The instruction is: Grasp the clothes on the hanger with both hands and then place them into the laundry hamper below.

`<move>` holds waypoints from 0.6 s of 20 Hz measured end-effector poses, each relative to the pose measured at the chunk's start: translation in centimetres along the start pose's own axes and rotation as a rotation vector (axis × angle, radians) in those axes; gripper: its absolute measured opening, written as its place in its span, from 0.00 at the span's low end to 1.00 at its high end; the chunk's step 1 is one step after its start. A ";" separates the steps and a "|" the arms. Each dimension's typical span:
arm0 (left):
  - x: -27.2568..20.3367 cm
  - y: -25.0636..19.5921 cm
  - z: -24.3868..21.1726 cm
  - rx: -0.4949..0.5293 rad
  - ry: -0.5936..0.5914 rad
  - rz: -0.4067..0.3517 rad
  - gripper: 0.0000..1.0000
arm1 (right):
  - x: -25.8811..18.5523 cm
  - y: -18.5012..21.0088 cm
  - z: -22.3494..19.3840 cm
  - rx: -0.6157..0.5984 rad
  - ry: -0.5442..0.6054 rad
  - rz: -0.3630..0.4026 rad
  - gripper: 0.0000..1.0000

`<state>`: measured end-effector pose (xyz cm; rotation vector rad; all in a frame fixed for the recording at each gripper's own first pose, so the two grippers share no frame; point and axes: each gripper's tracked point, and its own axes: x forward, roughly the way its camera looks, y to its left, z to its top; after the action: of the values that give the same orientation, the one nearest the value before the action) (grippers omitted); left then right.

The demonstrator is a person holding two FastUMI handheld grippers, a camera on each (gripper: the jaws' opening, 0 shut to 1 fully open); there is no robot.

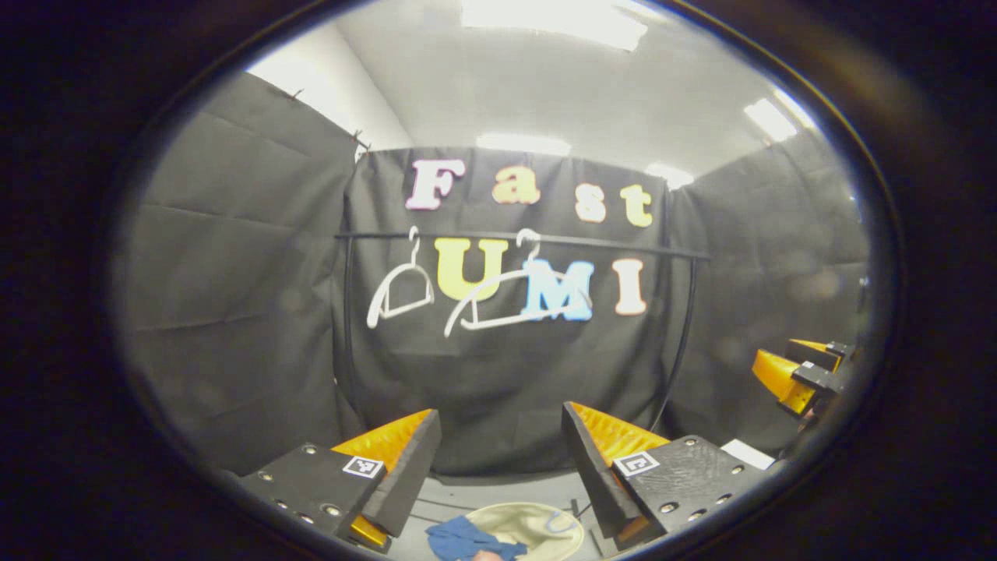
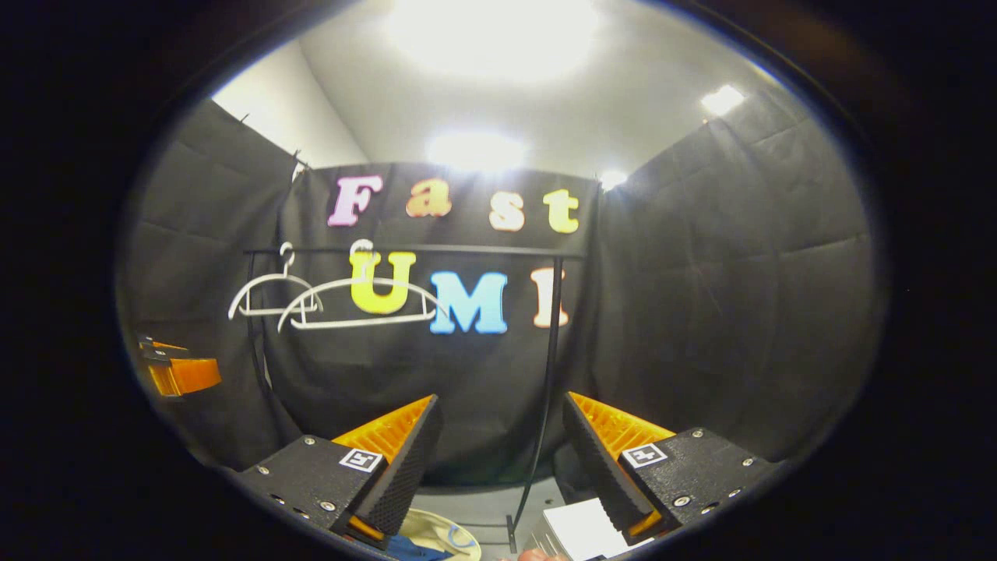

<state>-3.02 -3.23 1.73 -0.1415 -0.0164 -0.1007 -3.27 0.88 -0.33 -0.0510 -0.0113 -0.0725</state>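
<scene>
Both white plastic hangers (image 1: 401, 290) on the black rail (image 1: 522, 238) hang bare. The blue crumpled garment (image 1: 467, 539) lies low and near, in or at the rim of the round cream fabric laundry hamper (image 1: 537, 526) (the bottom edge cuts it off, so which is hard to tell). From the left tongs (image 1: 498, 460), fingers spread wide and gripping nothing, the hamper sits straight below and between them. The right tongs (image 2: 498, 456), equally open and empty, have it below and to their left, so the left hand looks nearer
</scene>
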 end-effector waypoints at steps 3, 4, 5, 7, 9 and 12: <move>-1.6 1.5 4.3 -0.010 -0.097 0.040 0.91 | 0.3 0.7 1.3 0.035 -0.009 0.051 0.94; -2.0 2.2 5.2 -0.016 -0.123 0.055 0.91 | 0.2 0.7 1.5 0.057 -0.010 0.069 0.92; -2.5 2.9 5.9 -0.025 -0.145 0.070 0.91 | 0.0 0.5 1.7 0.076 -0.015 0.079 0.92; -3.4 3.7 6.1 -0.029 -0.176 0.078 0.91 | 0.1 -0.5 1.8 0.087 -0.032 0.095 0.95; -5.0 5.0 5.8 -0.017 -0.197 0.112 0.91 | 0.1 -2.1 0.9 0.071 -0.019 0.088 0.95; -7.2 5.6 5.0 0.002 -0.208 0.143 0.91 | -0.2 -4.2 -0.3 0.076 -0.014 0.047 0.92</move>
<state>-9.62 3.71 5.73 -0.1506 -0.2137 0.0575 -3.78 -3.30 -0.38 0.0237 -0.0266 -0.0248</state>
